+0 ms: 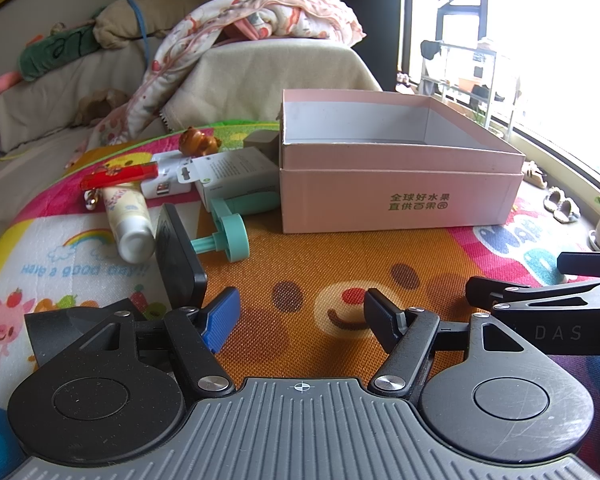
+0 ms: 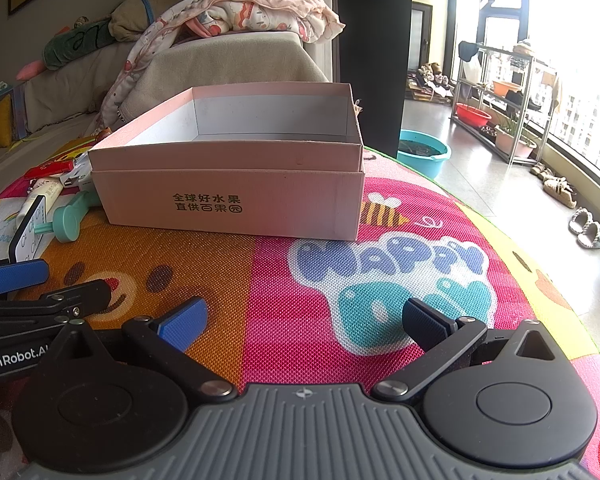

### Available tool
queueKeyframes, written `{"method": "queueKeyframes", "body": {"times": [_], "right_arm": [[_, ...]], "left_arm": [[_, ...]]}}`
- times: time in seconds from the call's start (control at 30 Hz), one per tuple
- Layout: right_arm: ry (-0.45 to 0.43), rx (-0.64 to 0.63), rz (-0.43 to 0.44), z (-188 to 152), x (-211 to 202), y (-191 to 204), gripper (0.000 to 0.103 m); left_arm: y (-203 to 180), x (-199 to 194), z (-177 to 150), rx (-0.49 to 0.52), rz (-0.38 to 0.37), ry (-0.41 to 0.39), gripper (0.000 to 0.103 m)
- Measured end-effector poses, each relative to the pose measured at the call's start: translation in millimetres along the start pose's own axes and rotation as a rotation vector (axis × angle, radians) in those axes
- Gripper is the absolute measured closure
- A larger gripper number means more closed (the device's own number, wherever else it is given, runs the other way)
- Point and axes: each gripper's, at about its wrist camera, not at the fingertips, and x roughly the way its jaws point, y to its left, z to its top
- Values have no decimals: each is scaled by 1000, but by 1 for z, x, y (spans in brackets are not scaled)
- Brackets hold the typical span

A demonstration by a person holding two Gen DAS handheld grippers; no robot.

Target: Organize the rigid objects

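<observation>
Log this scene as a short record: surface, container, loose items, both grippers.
surface: colourful cartoon-print foam play mat
container: open pink cardboard box with green printed characters, nothing visible inside
loose items: left of the box, teal plastic handled tool, white squeeze tube, red flat packet, brown toy bear figure, white carton
left gripper: jaws open, holding nothing
right gripper: jaws open, holding nothing

Pink box (image 2: 228,184) front — "全球好水果 直供百果园", play mat (image 2: 388,264) — "HAPPY", also "Have a good day!!", left tongs (image 2: 4,360) body — "GenRobot.AI", right tongs (image 1: 556,332) body — "DAS"
</observation>
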Motion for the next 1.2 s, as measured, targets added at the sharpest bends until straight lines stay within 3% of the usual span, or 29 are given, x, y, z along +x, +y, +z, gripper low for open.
{"method": "queueKeyframes", "body": {"times": [1.0, 1.2], "right_arm": [[1, 0, 0, 0, 0, 0, 0], [2, 7, 8, 0, -1, -2, 0]], "left_arm": [[0, 0, 0, 6, 5, 0, 29], [2, -4, 1, -9, -26, -6, 30]]}}
